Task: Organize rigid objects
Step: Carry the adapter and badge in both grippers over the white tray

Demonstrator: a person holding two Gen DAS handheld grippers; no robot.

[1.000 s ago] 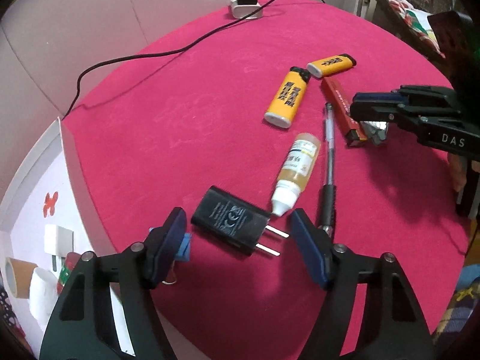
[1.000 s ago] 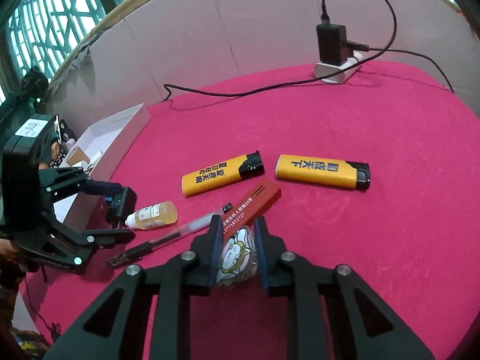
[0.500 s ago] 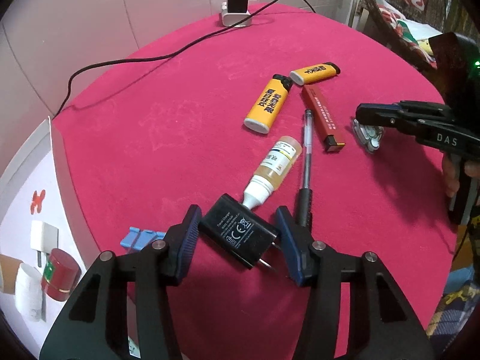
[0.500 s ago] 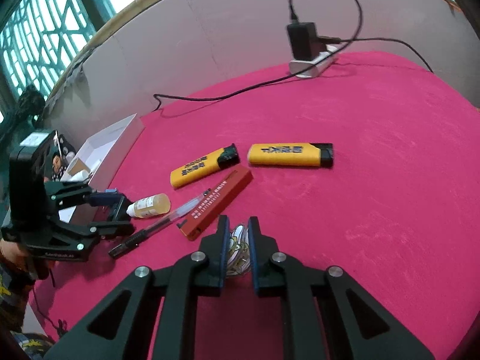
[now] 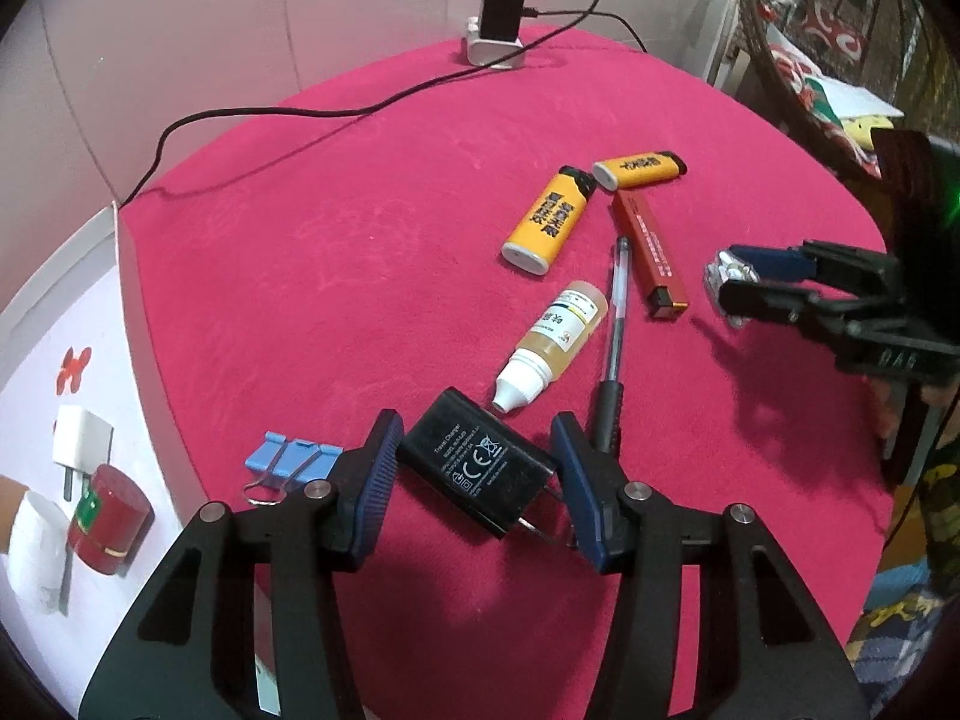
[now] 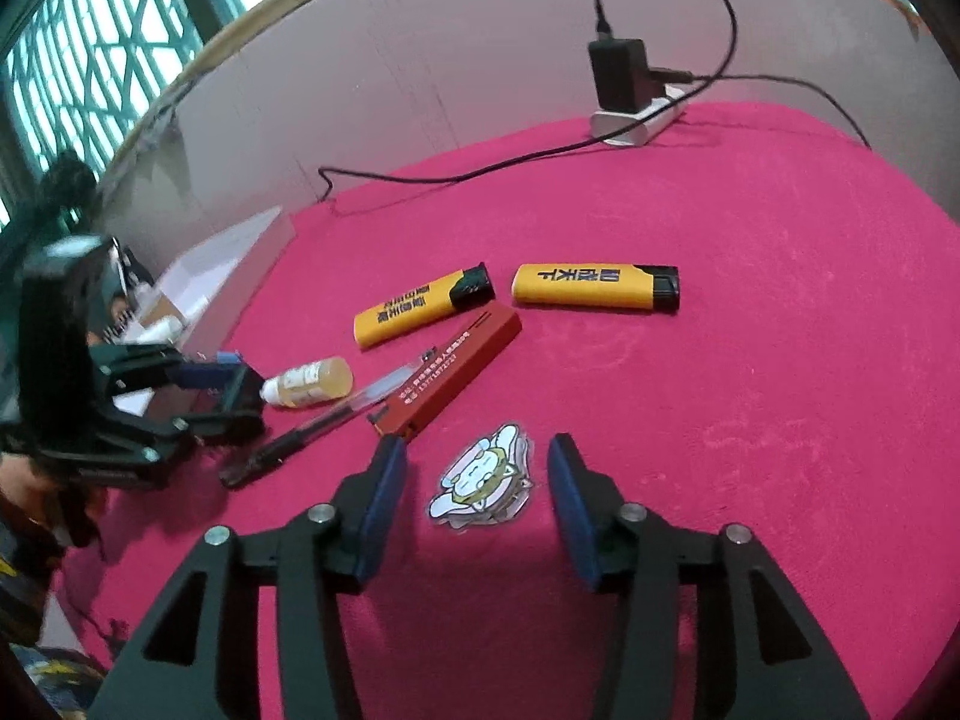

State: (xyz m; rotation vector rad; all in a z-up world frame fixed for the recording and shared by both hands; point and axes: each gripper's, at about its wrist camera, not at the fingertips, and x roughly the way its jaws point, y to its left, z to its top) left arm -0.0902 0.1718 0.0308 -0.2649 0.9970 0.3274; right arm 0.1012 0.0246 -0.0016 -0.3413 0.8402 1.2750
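I am clamping my left gripper [image 5: 474, 483] jaws on the black travel charger [image 5: 477, 471] on the table [image 5: 360, 240]; gripped cornerwise, it may twist free. My right gripper [image 6: 477, 507] jaws have just been opening, straddling the sticker [image 6: 480, 480] untouched.

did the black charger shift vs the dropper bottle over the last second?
Yes. The black charger turned; its prongs now point away from the dropper bottle tip.

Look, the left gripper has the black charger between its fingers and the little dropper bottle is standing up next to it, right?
Not quite. The left gripper does have the black charger between its fingers, but the dropper bottle is lying on its side on the red cloth, nozzle toward the charger. The left wrist view shows it.
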